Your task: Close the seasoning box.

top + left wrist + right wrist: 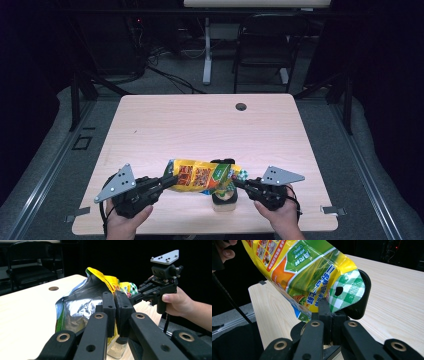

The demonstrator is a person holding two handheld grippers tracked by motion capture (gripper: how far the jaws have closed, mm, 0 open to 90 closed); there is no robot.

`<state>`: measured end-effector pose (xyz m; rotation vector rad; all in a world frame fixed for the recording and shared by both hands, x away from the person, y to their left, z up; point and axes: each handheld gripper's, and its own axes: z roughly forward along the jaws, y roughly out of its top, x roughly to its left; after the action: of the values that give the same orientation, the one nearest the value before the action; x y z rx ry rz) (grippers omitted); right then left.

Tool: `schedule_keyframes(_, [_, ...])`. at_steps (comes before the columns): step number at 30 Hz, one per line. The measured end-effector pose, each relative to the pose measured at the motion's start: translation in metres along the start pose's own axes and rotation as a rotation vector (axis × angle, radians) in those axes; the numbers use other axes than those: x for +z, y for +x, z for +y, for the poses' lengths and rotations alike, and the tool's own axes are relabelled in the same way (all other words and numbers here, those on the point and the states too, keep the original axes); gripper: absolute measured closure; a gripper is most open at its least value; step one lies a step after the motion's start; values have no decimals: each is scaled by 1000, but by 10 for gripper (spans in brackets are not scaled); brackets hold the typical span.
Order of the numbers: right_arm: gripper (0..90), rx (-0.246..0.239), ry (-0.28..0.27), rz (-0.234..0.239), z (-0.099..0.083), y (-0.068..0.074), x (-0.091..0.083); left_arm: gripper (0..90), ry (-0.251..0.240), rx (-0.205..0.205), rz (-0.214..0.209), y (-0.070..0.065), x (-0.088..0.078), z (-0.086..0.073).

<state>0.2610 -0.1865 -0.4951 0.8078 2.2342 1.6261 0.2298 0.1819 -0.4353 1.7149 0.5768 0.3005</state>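
A yellow and green foil bag (202, 176) hangs crosswise just above the table's front part, stretched between both grippers. My left gripper (170, 180) is shut on the bag's left edge; in the left gripper view its jaws (115, 296) pinch the bag (82, 305) beside its silver inside. My right gripper (239, 183) is shut on the green checked end (347, 290) of the bag, with the jaws (329, 308) pressed together on it. Under the bag stands a small jar (225, 201) with pale contents (116, 350), and its black flip lid (362, 305) stands up behind the bag.
The light wooden table (200, 125) has a round cable hole (241, 106) at its far side. A black chair (265, 45) and a white desk leg (207, 50) stand beyond it. Cables lie on the floor at the back left.
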Motion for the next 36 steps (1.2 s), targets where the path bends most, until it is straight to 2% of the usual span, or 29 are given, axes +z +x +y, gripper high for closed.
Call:
schedule_keyframes(9, [897,-3,-2,-6,1,1,0,876,-3,0,2,0,0,0])
schedule_keyframes(16, [900,-23,-10,-28,3,4,-1,878,-8,13,16,0,-3,2])
schedule_keyframes(27, [900,-31,-22,-50,5,5,-3,880,-14,21,13,-1,-4,3])
schedule_keyframes(31, [900,-31,-25,-52,6,4,-4,880,-10,16,11,0,-2,1])
schedule_keyframes(34, [900,-26,-1,-51,3,2,-2,880,2,1,12,3,1,-3])
schedule_keyframes(36, [900,-14,-3,-51,1,1,-1,880,2,-3,13,4,0,-3])
